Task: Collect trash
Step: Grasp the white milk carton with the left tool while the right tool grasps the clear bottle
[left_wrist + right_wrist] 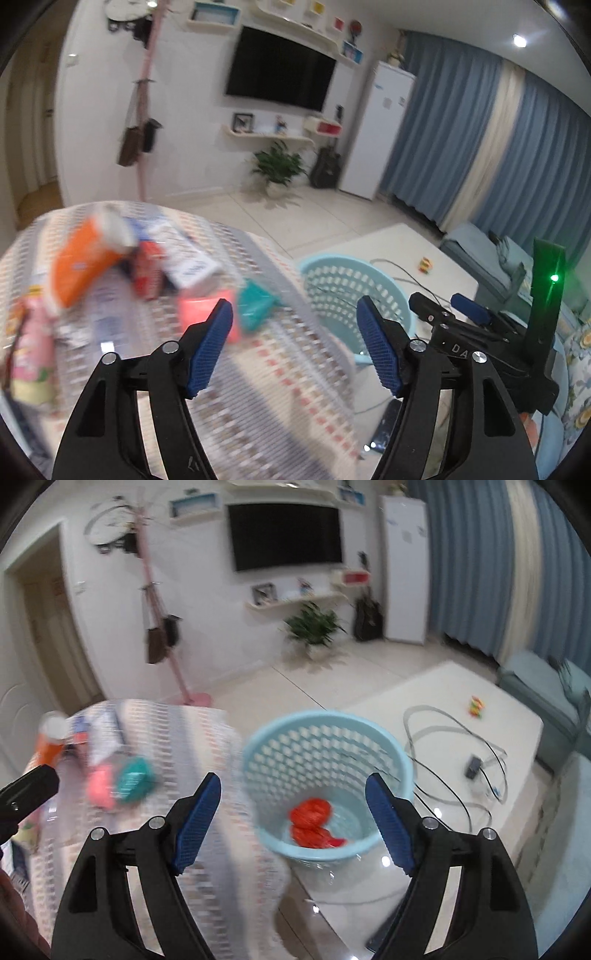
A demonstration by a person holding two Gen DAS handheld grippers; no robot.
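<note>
A light blue perforated basket [325,775] stands on the floor beside a table with a patterned cloth [147,830]. Red crumpled trash [312,821] lies in the basket's bottom. My right gripper [293,823] is open and empty, above the basket's near rim. My left gripper [295,343] is open and empty over the table's right part, with the basket [351,291] beyond it. On the table lie an orange carton [85,262], a red packet [147,273], a white box [184,258], a pink packet [201,314], a teal packet [255,306] and a pink bottle [33,350]. The right gripper's body [491,332] shows in the left wrist view.
A white low table [461,716] with cables [443,738] and a small toy [476,706] stands right of the basket. A pink coat stand [184,686], a potted plant [314,627], a TV [284,535], a fridge and blue curtains are behind.
</note>
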